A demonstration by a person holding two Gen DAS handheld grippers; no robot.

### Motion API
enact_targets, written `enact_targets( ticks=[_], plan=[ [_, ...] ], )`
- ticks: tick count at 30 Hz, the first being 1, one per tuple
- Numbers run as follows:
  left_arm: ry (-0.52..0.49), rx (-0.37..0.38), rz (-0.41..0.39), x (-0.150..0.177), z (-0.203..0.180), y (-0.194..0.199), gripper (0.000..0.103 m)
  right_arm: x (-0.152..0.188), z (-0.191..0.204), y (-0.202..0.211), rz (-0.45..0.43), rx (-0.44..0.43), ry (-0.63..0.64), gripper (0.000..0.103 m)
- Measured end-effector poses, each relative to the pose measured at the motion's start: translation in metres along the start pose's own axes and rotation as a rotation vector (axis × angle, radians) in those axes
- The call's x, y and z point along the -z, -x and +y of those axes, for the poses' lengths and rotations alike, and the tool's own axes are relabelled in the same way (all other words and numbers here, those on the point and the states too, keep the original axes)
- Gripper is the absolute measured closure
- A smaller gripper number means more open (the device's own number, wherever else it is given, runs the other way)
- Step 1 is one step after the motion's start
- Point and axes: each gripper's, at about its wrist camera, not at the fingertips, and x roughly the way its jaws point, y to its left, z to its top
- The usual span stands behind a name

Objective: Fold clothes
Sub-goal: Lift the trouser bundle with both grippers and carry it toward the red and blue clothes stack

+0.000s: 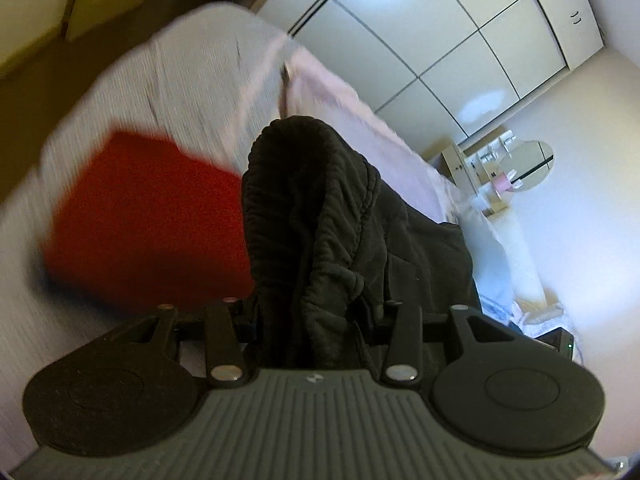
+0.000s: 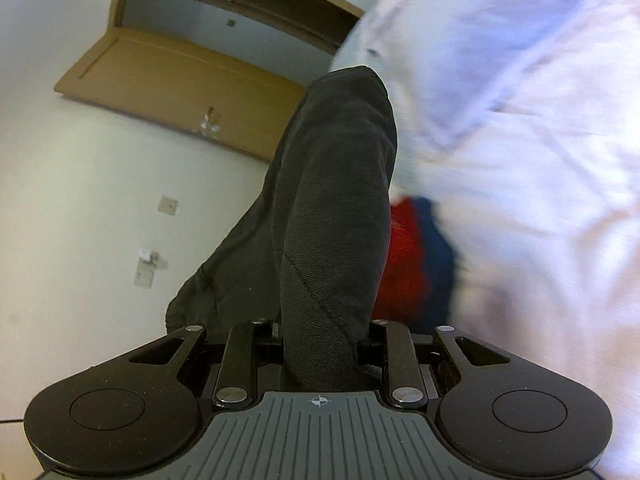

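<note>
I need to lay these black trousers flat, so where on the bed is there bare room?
Bare striped grey bedcover lies beyond the folded red garment, up to the pink blanket. Nearer, the red garment and the black trousers crowd it.

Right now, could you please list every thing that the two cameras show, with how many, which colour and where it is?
black garment: one, black, bunched and held up over the bed, gripped at two places by both tools
red garment: one, red, folded, lying on the bed left of the black one
blue garment: one, dark blue, beside the red one; blurred
bed: one, pale grey cover, under the clothes
pink blanket: one, light pink, far side of the bed
wardrobe: one, white doors, behind the bed
door: one, light brown, in the white wall
round mirror: one, on the far wall
left tool: one, black, shut on the black garment
right tool: one, black, shut on the black garment
</note>
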Motion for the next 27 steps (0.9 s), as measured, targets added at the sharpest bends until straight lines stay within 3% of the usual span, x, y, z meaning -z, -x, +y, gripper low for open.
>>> enact_targets(
  ticks=[4, 10, 16, 24, 27],
  plan=[
    [-0.013, -0.005, -0.014, -0.066, 0.043, -0.002, 0.064, -0.012, 0.005, -0.047, 0.001, 0.018, -0.009, 0.078],
    [0.021, 0.026, 0.028, -0.105, 0.090, -0.039, 0.064, -0.028, -0.004, -0.098, 0.019, 0.059, -0.030, 0.078],
    [0.064, 0.025, 0.093, -0.100, 0.136, -0.069, 0.064, -0.041, -0.013, -0.146, 0.037, 0.100, -0.051, 0.078],
    [0.121, 0.047, 0.095, -0.088, 0.181, -0.085, 0.062, -0.022, -0.039, -0.154, 0.048, 0.106, -0.067, 0.075],
    [0.144, 0.059, 0.069, -0.091, 0.180, -0.078, 0.063, -0.017, -0.036, -0.147, 0.036, 0.105, -0.153, 0.077]
  ],
)
